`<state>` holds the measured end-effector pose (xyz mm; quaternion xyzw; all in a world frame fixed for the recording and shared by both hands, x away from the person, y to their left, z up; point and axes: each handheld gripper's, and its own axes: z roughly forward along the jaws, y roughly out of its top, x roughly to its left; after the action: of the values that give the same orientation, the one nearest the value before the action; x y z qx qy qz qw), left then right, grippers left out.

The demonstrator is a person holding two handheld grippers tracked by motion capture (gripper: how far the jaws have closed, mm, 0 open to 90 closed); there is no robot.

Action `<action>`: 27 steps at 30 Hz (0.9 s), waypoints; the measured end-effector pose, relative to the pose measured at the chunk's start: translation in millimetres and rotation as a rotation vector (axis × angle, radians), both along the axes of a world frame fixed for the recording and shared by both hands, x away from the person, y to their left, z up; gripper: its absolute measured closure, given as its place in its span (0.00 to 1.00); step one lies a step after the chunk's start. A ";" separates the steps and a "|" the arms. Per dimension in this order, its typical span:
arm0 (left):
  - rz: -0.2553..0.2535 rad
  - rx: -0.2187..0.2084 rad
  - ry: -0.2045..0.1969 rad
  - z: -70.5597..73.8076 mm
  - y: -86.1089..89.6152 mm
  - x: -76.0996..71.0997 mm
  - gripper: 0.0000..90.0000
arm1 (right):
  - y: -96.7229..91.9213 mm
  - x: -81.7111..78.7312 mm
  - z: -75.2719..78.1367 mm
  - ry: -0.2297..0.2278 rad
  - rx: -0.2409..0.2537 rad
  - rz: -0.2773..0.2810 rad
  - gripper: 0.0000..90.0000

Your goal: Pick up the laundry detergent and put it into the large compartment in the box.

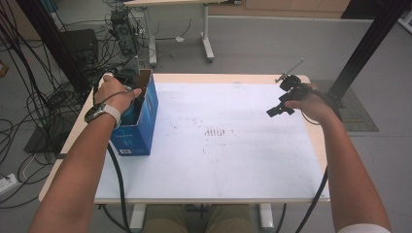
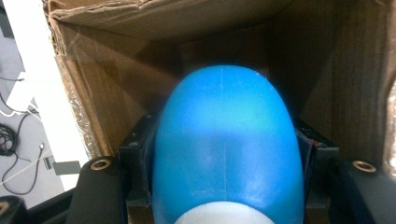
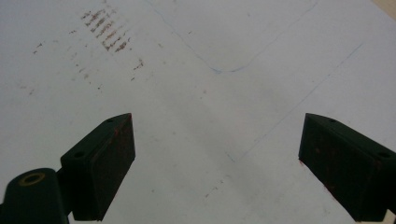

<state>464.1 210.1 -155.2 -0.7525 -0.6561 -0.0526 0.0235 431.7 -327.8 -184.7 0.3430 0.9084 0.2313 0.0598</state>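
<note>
Blue plastic, rounded like an egg [image 2: 226,144], sits clamped between the jaws of the left gripper [image 2: 227,154] in the left gripper view, with a white part at its lower end at the bottom edge of the frame; what that part is cannot be made out. Brown cardboard walls of the box [image 2: 116,70] surround it. In the high view the left hand [image 1: 112,93] reaches into the open top of that blue-sided box [image 1: 145,121] at the left of the frame, on the white table [image 1: 233,160]. At the right of the frame, the right gripper [image 1: 278,110] hangs above the table, its jaws spread wide with nothing between them; faint brown smudges [image 3: 106,32] mark the surface.
</note>
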 end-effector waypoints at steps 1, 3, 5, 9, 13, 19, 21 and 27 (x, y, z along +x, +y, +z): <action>0.001 -0.002 0.000 0.2 0.4 -0.1 0.42 | 0.0 -0.2 0.2 -0.001 -0.001 0.001 0.12; 0.001 -0.002 -0.004 -0.1 0.5 -0.8 0.42 | 0.0 -0.4 0.4 -0.002 -0.002 0.002 0.12; 0.000 -0.001 -0.004 -0.2 0.4 -0.9 0.42 | -0.6 -0.9 0.6 -0.002 0.000 0.001 0.12; -0.001 0.000 -0.003 -0.1 0.1 -1.0 0.42 | -1.1 -1.5 0.9 -0.002 0.000 -0.002 0.12; 0.000 0.001 -0.005 -0.3 -0.1 -1.2 0.42 | -1.5 -1.8 1.2 -0.003 0.001 -0.002 0.12; -0.001 -0.001 -0.005 -0.3 1.1 -1.6 0.42 | -0.5 -1.4 1.6 -0.003 -0.002 0.000 0.12; -0.002 -0.003 -0.006 -0.3 1.7 -2.0 0.42 | 0.0 -1.4 1.5 -0.002 -0.002 -0.001 0.12; -0.005 -0.003 -0.006 -0.2 2.1 -2.5 0.42 | 0.4 -1.5 2.0 -0.006 -0.002 0.003 0.12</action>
<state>461.6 212.2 -155.4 -0.7539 -0.6545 -0.0539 0.0200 430.1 -327.3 -182.7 0.3410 0.9090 0.2315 0.0628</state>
